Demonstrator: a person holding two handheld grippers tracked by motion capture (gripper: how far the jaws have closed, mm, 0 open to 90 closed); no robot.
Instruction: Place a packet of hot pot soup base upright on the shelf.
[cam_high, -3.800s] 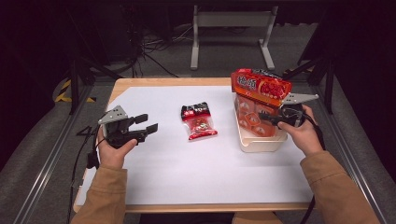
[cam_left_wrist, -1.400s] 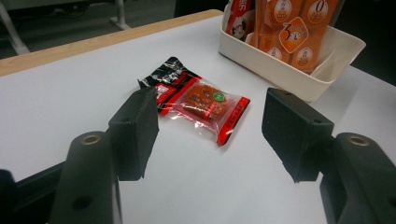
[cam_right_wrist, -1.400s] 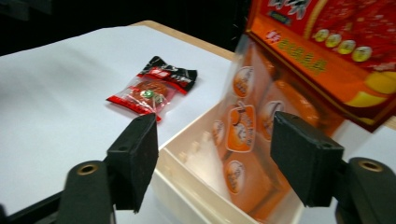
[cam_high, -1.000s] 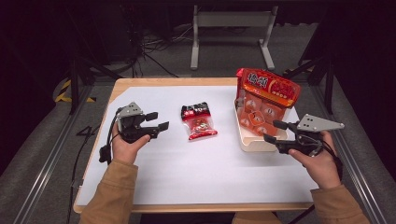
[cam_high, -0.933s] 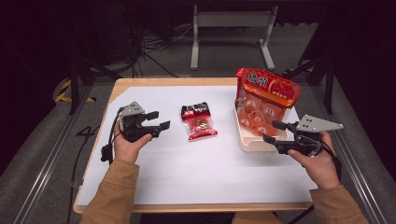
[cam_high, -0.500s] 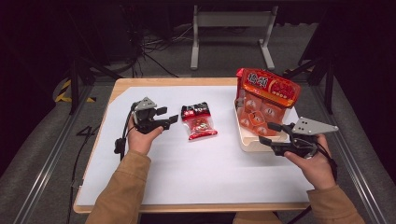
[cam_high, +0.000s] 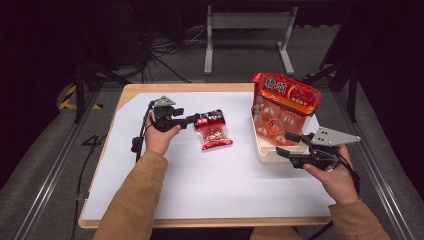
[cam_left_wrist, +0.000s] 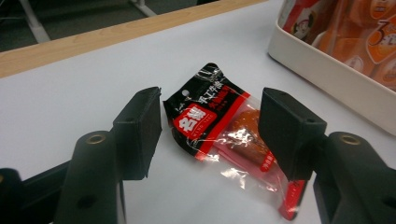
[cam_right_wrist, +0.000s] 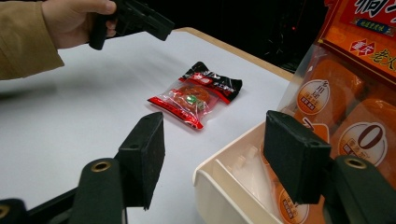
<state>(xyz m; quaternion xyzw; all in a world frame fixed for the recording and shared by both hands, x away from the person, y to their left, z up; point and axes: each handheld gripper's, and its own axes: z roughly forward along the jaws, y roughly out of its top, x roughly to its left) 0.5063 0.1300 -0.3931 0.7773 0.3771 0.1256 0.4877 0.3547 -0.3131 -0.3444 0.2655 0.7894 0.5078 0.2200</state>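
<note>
Small snack packet (cam_high: 213, 129) lies flat mid-tabletop, nearer the far edge, long axis near-to-far, black end far. Its red end is cut off by a jaw in the left gripper view. Left gripper (cam_high: 191, 119) at its black end, jaws spread, just been closing, packet between them, untouched.

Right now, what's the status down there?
Left gripper open, jaws closing around small red snack packet. Right gripper open, empty, beside white tray. Nothing blocking.
</note>
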